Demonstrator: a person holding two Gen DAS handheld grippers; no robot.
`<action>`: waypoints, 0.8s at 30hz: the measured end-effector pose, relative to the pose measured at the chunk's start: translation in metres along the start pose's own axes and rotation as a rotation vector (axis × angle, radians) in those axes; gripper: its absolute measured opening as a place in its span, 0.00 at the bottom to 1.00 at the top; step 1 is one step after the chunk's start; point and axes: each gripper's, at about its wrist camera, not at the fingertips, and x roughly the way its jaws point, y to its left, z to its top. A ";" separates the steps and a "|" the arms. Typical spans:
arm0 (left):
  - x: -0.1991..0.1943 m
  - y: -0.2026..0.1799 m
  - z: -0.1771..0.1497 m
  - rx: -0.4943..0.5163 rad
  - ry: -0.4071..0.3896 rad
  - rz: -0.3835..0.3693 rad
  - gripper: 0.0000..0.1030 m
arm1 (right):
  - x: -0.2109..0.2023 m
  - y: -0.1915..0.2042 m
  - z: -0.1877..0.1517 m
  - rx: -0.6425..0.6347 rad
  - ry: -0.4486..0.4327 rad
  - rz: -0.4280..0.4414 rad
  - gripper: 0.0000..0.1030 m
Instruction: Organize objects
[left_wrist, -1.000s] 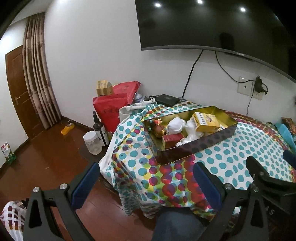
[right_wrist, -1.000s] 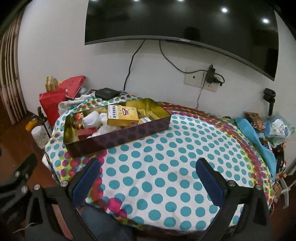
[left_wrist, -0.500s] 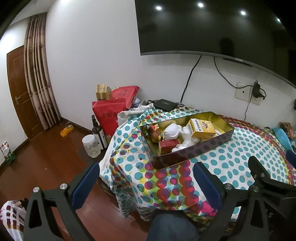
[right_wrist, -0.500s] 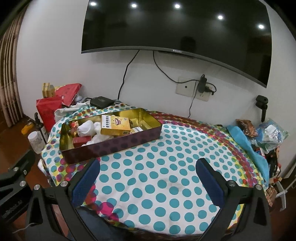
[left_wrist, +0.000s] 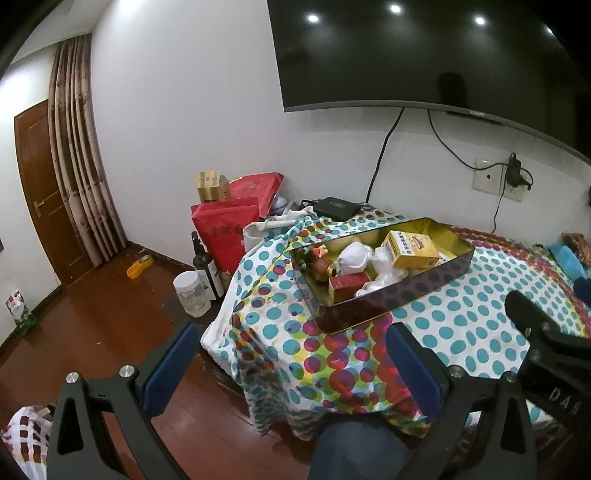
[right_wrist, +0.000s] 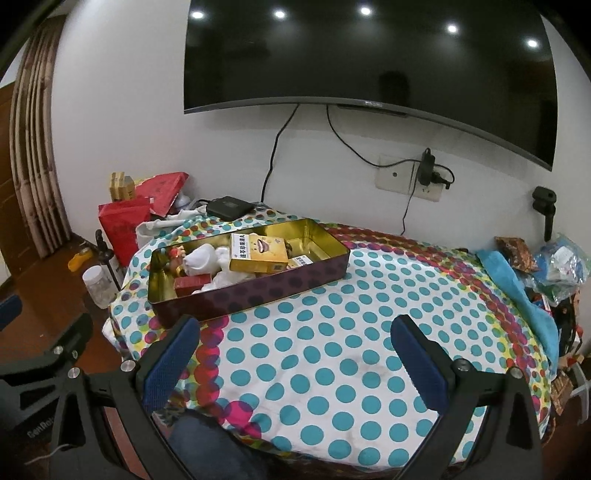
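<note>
A gold tin tray (left_wrist: 458, 245) (right_wrist: 332, 245) sits at the table's left end on the polka-dot cloth (right_wrist: 332, 332). It holds a yellow box (left_wrist: 410, 249) (right_wrist: 258, 253), a red box (left_wrist: 347, 286) (right_wrist: 188, 284), white crumpled items (left_wrist: 356, 256) (right_wrist: 201, 258) and a small figurine (left_wrist: 319, 258) (right_wrist: 176, 258). My left gripper (left_wrist: 288, 365) is open and empty, held back over the table's near left edge. My right gripper (right_wrist: 295, 354) is open and empty above the cloth, short of the tray.
A black set-top box (right_wrist: 229, 206) lies behind the tray under a wall TV (right_wrist: 369, 55). Red bags (left_wrist: 229, 229), a dark bottle (left_wrist: 205, 264) and a plastic jar (left_wrist: 190, 293) stand on the floor at the left. A blue towel (right_wrist: 517, 288) and snack bags (right_wrist: 561, 262) crowd the right edge.
Both grippers have pulled back and risen away from the table, so the tray looks smaller and farther. Both stay open and empty.
</note>
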 end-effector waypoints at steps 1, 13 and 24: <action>0.000 -0.001 -0.001 0.005 0.005 -0.003 1.00 | 0.000 0.000 0.000 -0.003 -0.002 -0.003 1.00; -0.003 -0.020 -0.007 0.043 0.003 -0.044 1.00 | 0.006 -0.007 -0.003 0.019 0.020 -0.016 1.00; -0.005 -0.015 -0.009 0.008 -0.002 -0.036 1.00 | 0.003 -0.008 -0.002 0.028 0.008 -0.016 1.00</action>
